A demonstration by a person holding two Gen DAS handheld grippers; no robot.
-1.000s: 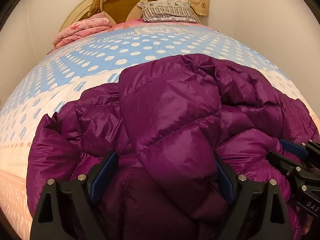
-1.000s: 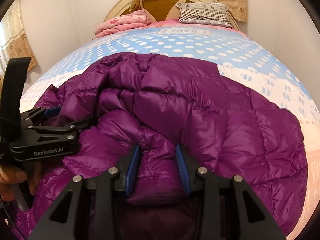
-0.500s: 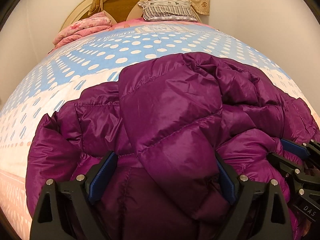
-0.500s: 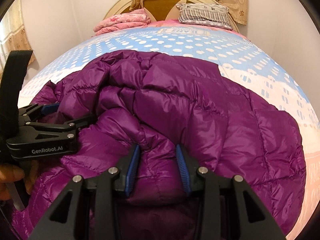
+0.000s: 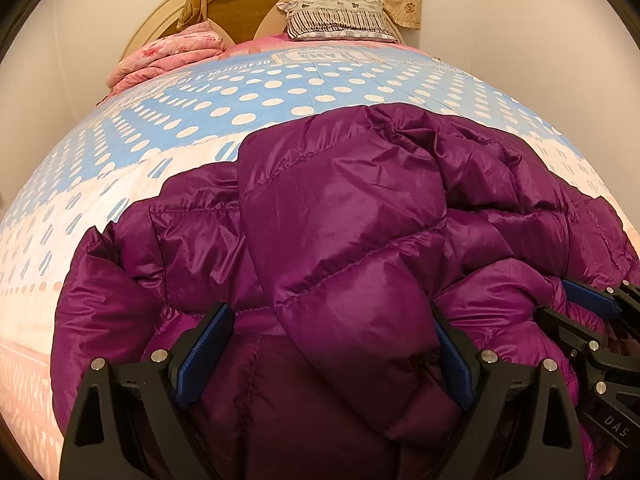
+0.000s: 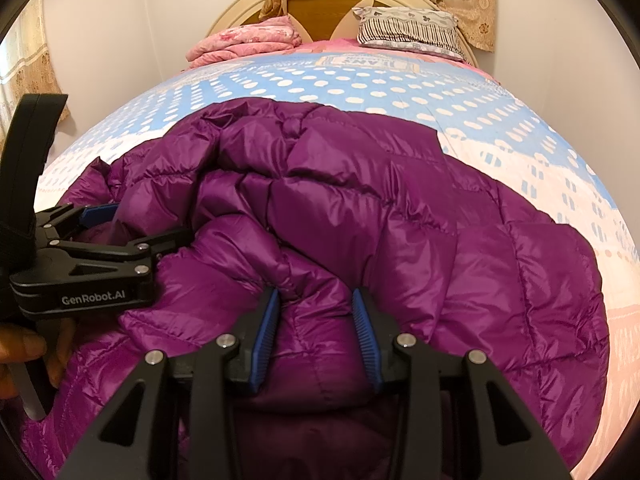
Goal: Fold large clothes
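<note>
Purple quilted down jacket [image 5: 344, 248] lies bunched across the lower half of both views, on a bed whose blue sheet with white dots [image 5: 256, 96] fills the middle. At the bottom centre of the left wrist view, the left gripper [image 5: 328, 356] has its blue-padded fingers spread wide, with a thick fold of the jacket bulging between them. At the bottom centre of the right wrist view, the right gripper [image 6: 316, 336] is closed in on a narrower puffed fold, pads pressing its sides. Toward the top sit a folded pink blanket [image 6: 244, 44], a striped pillow [image 6: 408, 28] and a cream headboard [image 5: 160, 28].
</note>
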